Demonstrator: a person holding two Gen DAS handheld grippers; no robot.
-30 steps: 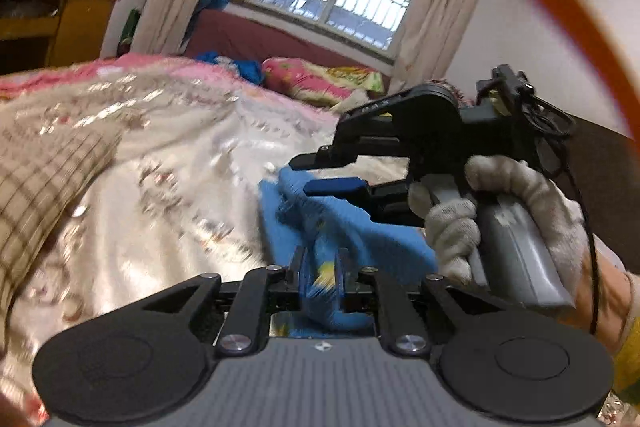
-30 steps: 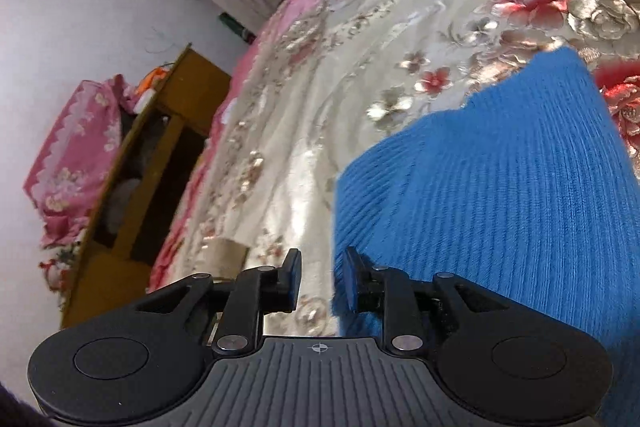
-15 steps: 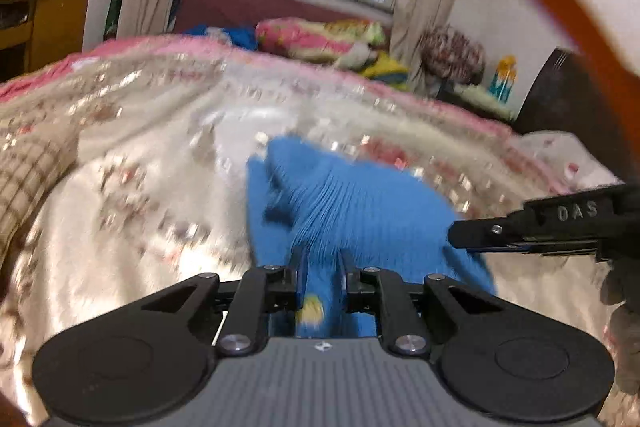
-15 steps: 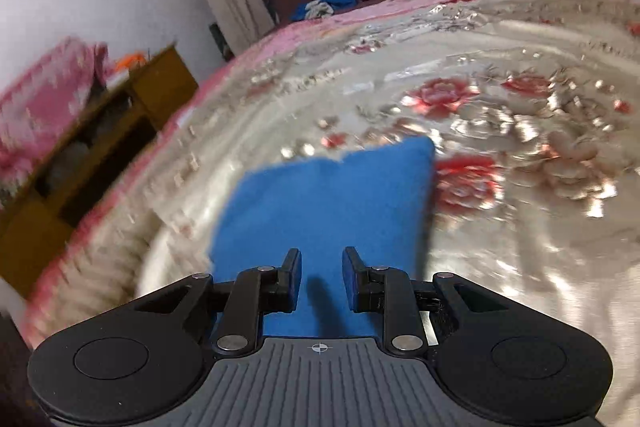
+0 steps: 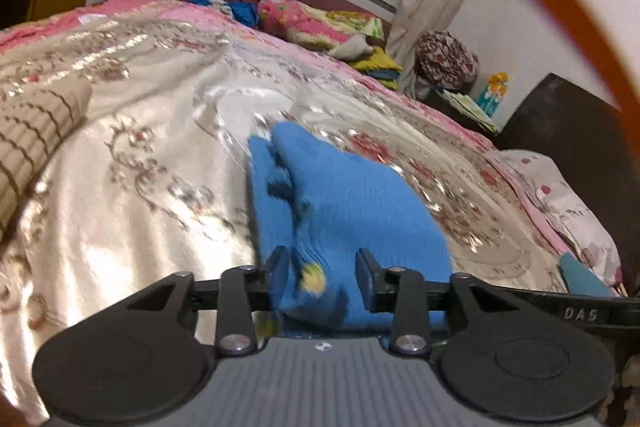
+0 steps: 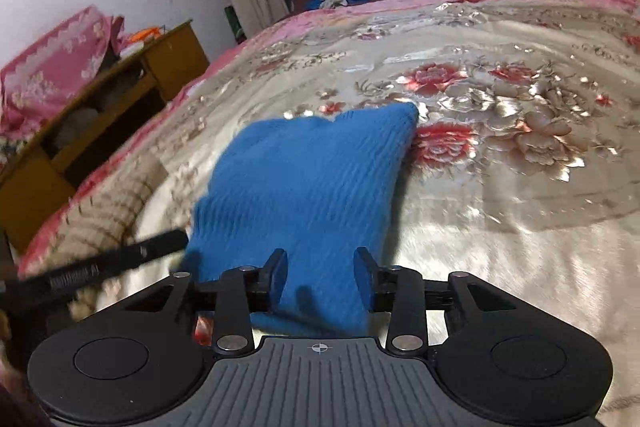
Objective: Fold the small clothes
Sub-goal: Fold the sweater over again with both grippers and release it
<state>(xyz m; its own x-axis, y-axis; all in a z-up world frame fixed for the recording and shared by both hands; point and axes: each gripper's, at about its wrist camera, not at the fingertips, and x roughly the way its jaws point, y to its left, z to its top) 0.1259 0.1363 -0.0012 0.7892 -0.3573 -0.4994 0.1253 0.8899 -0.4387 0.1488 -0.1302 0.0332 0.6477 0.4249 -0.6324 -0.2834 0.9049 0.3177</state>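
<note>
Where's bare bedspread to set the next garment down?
Free: the bedspread right of the blue sweater, and the stretch between sweater and checked cloth. Crowded: the near edge, where left gripper and right gripper, jaws just opened, straddle the sweater.

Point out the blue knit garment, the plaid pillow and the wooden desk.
blue knit garment (image 6: 304, 187): right wrist view, middle of the ribbed top face.
plaid pillow (image 5: 32, 131): left wrist view, striped top surface.
wooden desk (image 6: 172, 59): right wrist view, front panel.
</note>
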